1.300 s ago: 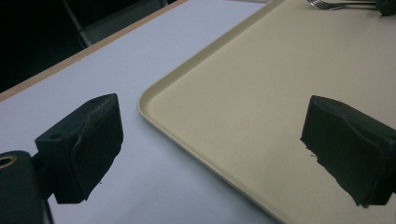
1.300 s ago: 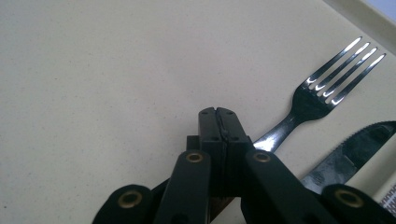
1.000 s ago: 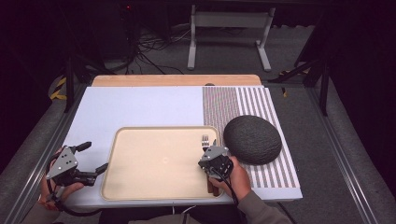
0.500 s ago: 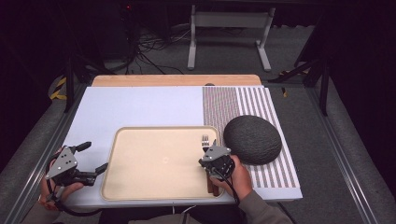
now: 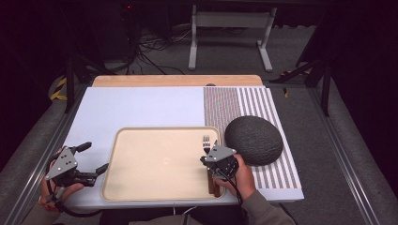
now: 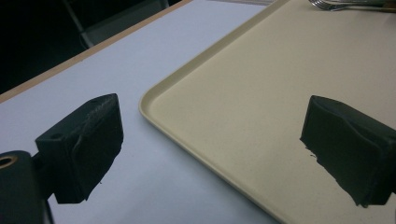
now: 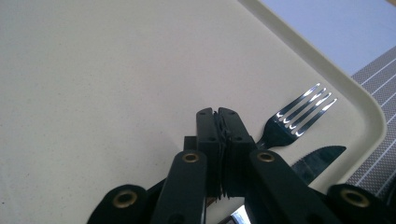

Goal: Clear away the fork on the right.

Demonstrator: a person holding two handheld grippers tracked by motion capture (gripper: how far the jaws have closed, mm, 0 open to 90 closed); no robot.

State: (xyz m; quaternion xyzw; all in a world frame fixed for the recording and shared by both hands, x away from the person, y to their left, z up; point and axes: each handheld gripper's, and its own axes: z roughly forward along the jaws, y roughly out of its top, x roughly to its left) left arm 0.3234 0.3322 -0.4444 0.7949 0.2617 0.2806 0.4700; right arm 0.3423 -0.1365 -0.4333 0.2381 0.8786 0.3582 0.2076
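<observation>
Along the tray's (image 5: 141, 187) right edge lie your fork (image 7: 299, 114) and knife (image 7: 317, 163), tips pointing away; your right tool (image 7: 223, 121), pinched shut and empty, sits just left of them; left tool (image 5: 91, 159) gapes wide.

Dark round cushion, prob. (image 5: 253, 139); on striped mat (image 5: 277, 122)

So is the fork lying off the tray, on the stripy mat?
No, the fork lies on the tray, near its corner, with a knife beside it.
</observation>
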